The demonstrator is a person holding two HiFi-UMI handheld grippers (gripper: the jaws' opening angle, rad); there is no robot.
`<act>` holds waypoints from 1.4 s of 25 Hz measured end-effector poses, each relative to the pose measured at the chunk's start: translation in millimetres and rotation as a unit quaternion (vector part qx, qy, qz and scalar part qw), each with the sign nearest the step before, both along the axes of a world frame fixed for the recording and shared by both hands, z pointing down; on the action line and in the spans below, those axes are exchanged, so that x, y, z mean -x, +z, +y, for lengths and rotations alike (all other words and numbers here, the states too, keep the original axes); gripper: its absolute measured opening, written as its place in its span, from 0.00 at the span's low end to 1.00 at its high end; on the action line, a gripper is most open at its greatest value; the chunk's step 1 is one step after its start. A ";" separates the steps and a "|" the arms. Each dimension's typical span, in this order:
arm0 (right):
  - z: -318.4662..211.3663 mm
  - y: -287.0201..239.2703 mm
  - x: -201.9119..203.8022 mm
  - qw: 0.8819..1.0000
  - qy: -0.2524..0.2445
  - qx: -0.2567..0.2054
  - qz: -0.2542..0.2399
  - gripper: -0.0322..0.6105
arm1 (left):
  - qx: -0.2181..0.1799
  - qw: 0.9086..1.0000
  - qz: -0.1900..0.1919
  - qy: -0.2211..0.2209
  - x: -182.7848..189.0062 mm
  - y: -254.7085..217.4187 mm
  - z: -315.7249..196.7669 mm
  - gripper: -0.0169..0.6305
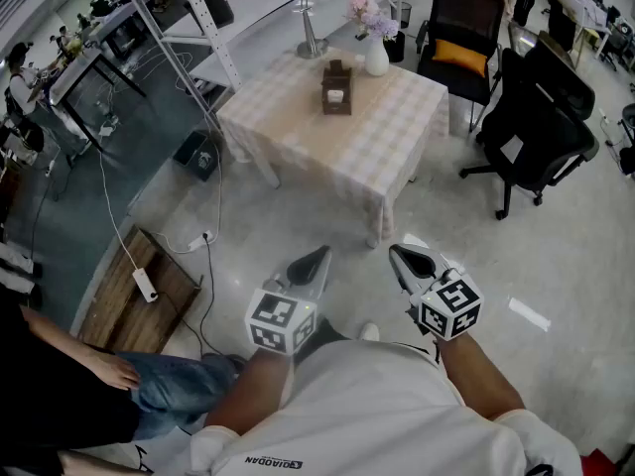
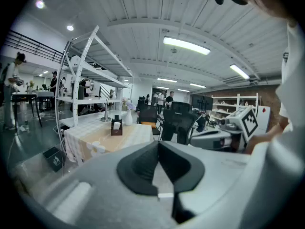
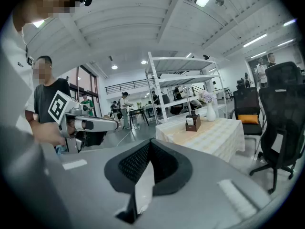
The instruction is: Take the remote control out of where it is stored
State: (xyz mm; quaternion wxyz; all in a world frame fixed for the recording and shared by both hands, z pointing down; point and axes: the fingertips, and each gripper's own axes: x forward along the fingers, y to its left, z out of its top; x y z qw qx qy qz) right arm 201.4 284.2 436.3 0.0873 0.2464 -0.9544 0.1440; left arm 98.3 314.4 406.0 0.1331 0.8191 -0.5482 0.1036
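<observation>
Left gripper (image 1: 316, 258) and right gripper (image 1: 402, 256) have jaws together, empty. The white remote control (image 1: 336, 95) in its dark wooden box holder (image 1: 327, 79) stands far off at twelve o'clock.

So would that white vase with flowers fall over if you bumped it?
Probably. The vase has a narrow neck and flowers sticking up above it, so it looks top-heavy and might tip. It looks like smooth china, so likely slippery and breakable. It stands near the brown holder, so reaching there needs care.
</observation>
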 end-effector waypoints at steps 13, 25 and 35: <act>-2.1 -1.4 -0.9 1.000 0.003 0.013 -0.012 0.06 | -0.002 1.000 -0.002 0.002 -1.8 -1.4 -2.9 0.03; -13.1 -1.4 3.0 1.000 0.012 0.002 -0.007 0.06 | 0.001 1.000 0.000 0.001 2.3 1.5 -12.0 0.03; -33.5 -0.2 16.5 1.000 0.013 -0.004 0.005 0.06 | 0.005 1.000 0.004 0.003 15.3 3.9 -32.5 0.03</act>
